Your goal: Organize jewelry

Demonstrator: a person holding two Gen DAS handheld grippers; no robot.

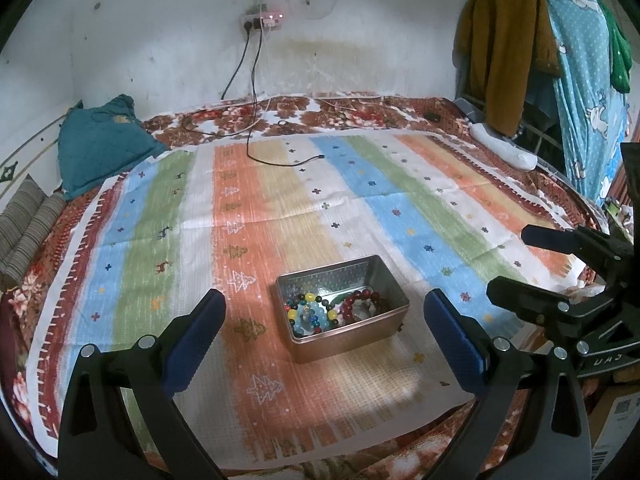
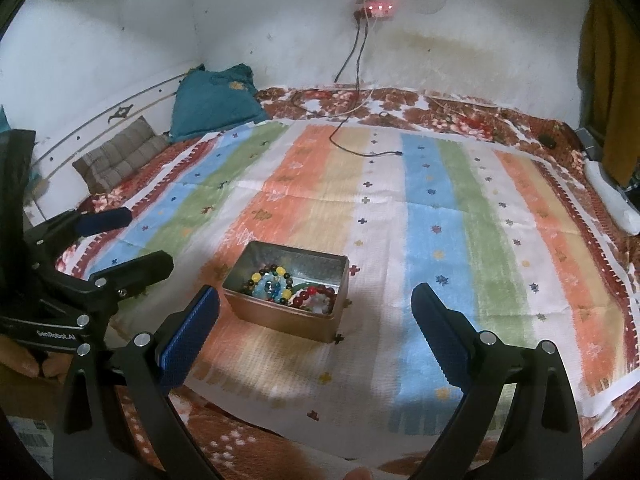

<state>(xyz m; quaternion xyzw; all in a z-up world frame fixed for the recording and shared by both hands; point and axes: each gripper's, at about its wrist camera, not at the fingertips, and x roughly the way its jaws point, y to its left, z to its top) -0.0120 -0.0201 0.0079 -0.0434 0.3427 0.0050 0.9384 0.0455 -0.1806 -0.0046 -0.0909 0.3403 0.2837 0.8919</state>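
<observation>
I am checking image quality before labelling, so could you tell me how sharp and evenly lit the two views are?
Left wrist view: the tin and beads are fairly sharp, the corners dark, and fisheye bends the cloth edges. Right wrist view: softer and slightly blurred around the tin, with a shadow on the cloth beside it.

Metal tin [image 1: 344, 334] of seemingly beaded bracelets [image 1: 332, 308] on striped cloth [image 1: 280, 208].

A tin [image 1: 342, 306] sits on a cloth [image 1: 280, 208] spread over a bed [image 1: 360, 114], toward its near edge. Bracelets [image 1: 332, 308] lie in the tin. A pillow [image 1: 102, 144] lies at the far left corner, a cable [image 1: 280, 160] behind the tin, and clothes [image 1: 532, 48] hang at the right.
</observation>
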